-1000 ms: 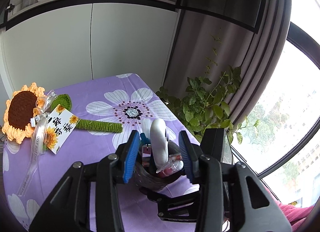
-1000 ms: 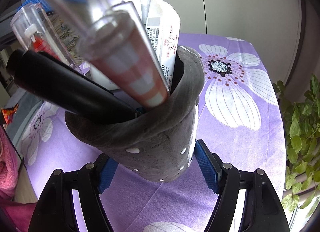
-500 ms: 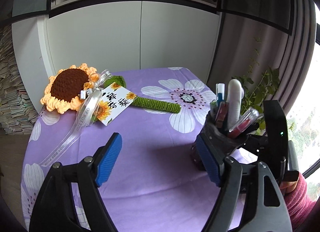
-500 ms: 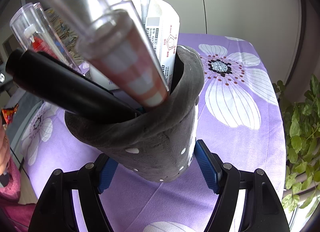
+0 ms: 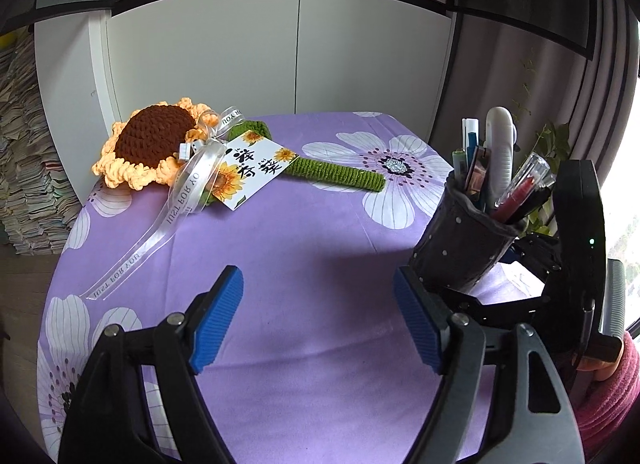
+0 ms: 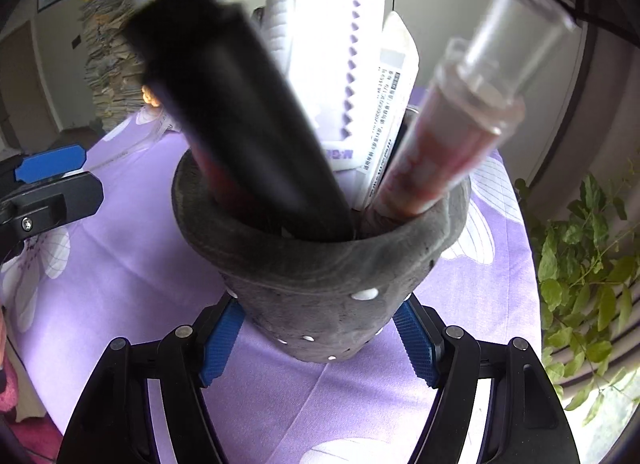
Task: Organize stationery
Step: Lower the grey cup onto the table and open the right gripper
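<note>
A: Which step is in hand?

B: The soft grey felt pen cup with white dots (image 6: 320, 288) is gripped near its bottom by the right gripper (image 6: 320, 338). The blue ribbed pads (image 6: 219, 344) are pressed on both sides of it. In the left wrist view the cup (image 5: 460, 248) is seen at the right side of the frame, leaning a little, low over the purple cloth with white flowers (image 5: 304, 248). Whether its bottom touches the cloth cannot be told. It looks like the cup is being set in its place.

A: And the left gripper?

B: The left gripper (image 5: 318, 320) is held wide open at the bottom of the frame, and nothing is held in it. The cup is just beside its right pad, but it is not between the pads.

A: What is kept in the cup?

B: A thick black marker (image 6: 240, 116), a pale purple plastic tool with a toothed edge (image 6: 332, 36), a white printed tube (image 6: 388, 112) and a clear pen with red stripes (image 6: 452, 136). These things are hard and smooth. The cup is fuzzy and bends at the rim.

A: What is called for next?

B: Probably the cup should be stood up straight on the cloth and then let go slowly, so nothing is tipped out. The soft wall may be squashed if it is squeezed too hard.

A: What else is seen?

B: A knitted yellow and brown sunflower with a green stem (image 5: 152, 144) is laid at the upper left, with a clear ribbon (image 5: 160, 224) and a white card (image 5: 252, 172).
</note>
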A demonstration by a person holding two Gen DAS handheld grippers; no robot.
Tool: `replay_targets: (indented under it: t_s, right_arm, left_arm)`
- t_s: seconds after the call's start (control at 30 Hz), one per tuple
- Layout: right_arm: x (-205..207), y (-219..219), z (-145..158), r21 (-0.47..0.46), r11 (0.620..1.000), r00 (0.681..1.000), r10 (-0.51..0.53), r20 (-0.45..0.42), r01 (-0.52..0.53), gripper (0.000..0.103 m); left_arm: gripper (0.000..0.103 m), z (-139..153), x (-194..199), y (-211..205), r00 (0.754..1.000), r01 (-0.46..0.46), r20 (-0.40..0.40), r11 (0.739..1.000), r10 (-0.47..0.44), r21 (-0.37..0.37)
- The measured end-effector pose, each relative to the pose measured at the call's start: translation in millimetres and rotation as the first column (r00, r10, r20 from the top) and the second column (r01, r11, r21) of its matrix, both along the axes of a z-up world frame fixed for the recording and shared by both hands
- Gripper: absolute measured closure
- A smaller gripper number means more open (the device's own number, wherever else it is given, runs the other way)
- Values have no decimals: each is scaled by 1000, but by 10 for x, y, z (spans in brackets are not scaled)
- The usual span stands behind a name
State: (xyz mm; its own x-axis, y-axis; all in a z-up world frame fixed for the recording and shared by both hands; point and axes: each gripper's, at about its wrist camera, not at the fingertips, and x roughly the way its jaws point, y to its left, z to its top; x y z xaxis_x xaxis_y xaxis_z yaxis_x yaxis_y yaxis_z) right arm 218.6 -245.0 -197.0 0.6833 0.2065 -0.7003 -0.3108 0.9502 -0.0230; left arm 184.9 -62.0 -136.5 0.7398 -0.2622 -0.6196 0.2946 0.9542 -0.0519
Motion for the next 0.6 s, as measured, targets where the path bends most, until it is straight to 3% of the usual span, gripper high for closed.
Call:
replay_targets:
  t_s: [0.23, 0.6]
  right_arm:
    - [-5, 159, -25, -78, 996, 999, -42, 10, 43, 29]
    - [-29, 193, -48, -37, 998, 999, -48, -22, 47, 29]
  left_arm:
    - [23, -100, 6, 86, 1000, -17, -6, 1000, 17, 0]
    - [22, -192, 37, 196, 999, -29, -28, 1000, 29, -8]
